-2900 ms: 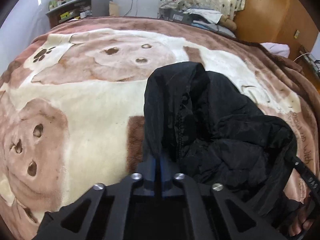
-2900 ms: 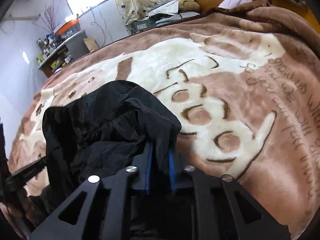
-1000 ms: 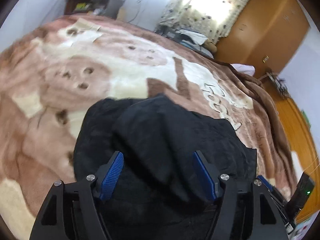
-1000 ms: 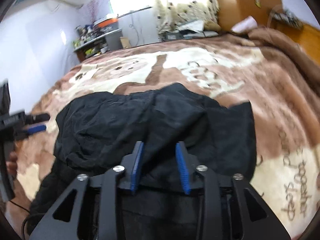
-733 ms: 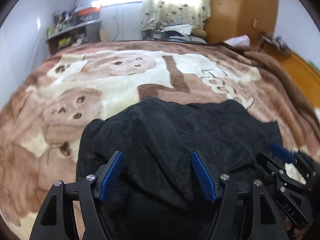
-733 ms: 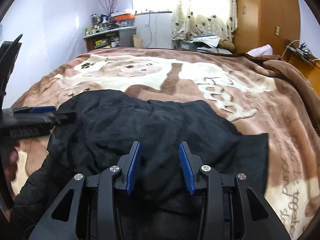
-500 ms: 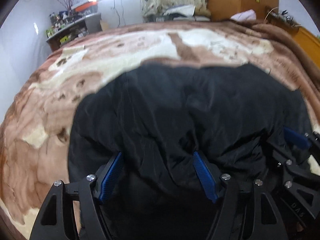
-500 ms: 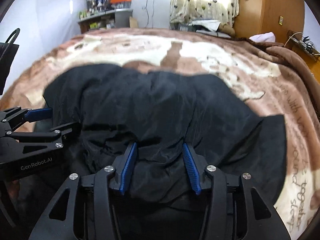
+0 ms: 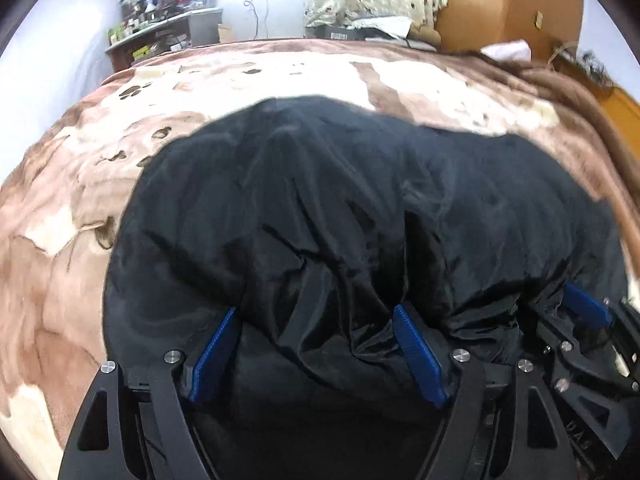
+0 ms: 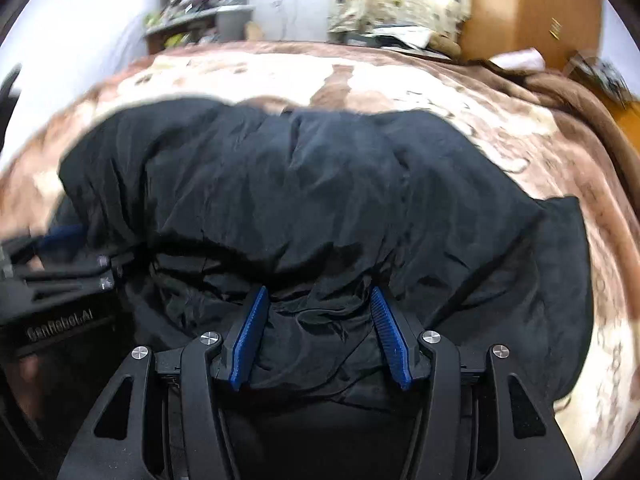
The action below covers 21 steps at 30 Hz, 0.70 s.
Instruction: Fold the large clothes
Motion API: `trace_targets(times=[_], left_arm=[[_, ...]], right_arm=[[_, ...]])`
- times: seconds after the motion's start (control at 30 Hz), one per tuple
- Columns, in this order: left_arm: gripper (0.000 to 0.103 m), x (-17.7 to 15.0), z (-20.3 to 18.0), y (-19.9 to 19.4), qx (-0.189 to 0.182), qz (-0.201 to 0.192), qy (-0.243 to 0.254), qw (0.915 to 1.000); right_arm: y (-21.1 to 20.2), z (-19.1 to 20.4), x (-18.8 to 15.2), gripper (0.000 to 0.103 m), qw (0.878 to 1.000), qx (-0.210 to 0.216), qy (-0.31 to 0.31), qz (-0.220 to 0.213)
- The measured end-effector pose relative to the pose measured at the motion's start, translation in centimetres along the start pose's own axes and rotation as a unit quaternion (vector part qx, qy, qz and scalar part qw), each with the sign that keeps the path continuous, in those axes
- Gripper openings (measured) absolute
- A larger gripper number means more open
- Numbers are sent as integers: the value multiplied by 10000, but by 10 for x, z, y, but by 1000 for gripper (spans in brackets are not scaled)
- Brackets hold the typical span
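Left gripper [image 9: 316,312]: jaws wide and just opening further, blue pads [image 9: 416,354] standing clear, loose folds of the black jacket [image 9: 320,200] bunched between them, nothing pinched. Right gripper [image 10: 320,300]: narrower gap, also just widened, crumpled cloth between its blue fingers [image 10: 388,336], no clamp. Spread at twelve o'clock of both: the jacket, lying on the brown-and-cream blanket [image 9: 60,240]. Cluttered shelf [image 9: 160,36] at eleven, wooden wardrobe [image 9: 500,0] at one.
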State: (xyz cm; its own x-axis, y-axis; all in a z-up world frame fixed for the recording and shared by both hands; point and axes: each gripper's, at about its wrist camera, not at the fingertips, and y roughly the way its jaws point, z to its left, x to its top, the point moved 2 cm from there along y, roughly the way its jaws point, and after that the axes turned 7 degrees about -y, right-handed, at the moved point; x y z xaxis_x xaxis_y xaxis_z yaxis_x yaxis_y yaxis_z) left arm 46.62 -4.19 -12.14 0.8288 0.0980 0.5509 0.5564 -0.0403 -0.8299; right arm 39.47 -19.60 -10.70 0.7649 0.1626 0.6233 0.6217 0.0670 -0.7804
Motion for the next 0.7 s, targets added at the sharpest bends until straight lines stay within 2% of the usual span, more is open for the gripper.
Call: trace_targets(times=[0.07,0.13,0.17,0.23,0.33,0.47,0.57,0.7], left_arm=[[78,9,1,-19,16,-393,9,9992],[78,17,1,-33,217,-808,-5,9965],[78,21,1,-36,219,-915,-21,9956],[78,30,0,-29,204,-847,-52,9962],[79,31,2,-4,370,-546,-23,9978],[80,23,-8,14,619,-641,434,9951],[80,22,-4,24,566,-543,245,9966],[80,18,2,37,402,-410,125,9983]], right_arm=[[-15,-7,8,54,9991,-119,228,-329],[-27,-12,18,54,9967,-358,290,-664],[-28,-14,21,54,9962,-425,302,-703],[-21,-18,26,54,9963,-437,407,-617],[-5,-22,25,54,9972,-354,516,-416],[11,-21,18,54,9981,-345,412,-317],[16,-17,14,54,9979,-445,314,-340],[27,-19,10,54,9987,-309,361,-188]])
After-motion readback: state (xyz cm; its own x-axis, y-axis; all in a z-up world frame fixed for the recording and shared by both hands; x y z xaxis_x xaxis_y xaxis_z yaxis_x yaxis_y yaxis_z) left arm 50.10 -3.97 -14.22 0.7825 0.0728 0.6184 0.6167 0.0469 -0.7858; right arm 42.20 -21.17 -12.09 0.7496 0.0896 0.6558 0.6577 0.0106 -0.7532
